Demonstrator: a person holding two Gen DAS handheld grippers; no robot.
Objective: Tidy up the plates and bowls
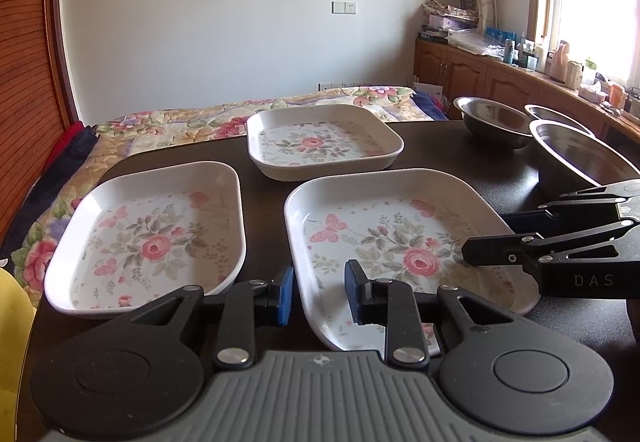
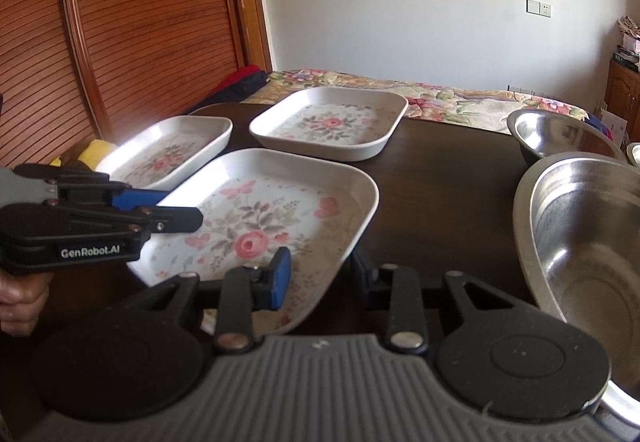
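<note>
Three white floral plates lie on a dark table [image 1: 440,150]: one at the left [image 1: 144,238], one farther back [image 1: 324,140], one nearest [image 1: 400,242]. My left gripper [image 1: 319,294] is open, its blue pads straddling the nearest plate's left rim. My right gripper [image 2: 322,278] is open astride the same plate's [image 2: 260,226] right rim. From the side, the right gripper [image 1: 496,236] and the left gripper [image 2: 172,208] each show at opposite edges of that plate. Three steel bowls stand at the right: a large one [image 2: 592,242], one behind it [image 2: 560,138], and a third [image 1: 556,116].
A bed with a floral quilt [image 1: 200,122] runs along the table's far edge. A louvred wooden door [image 2: 140,42] is at the left, and cluttered cabinets [image 1: 480,70] stand under the window. A hand [image 2: 16,298] holds the left gripper. Something yellow [image 1: 12,322] sits by the table's left edge.
</note>
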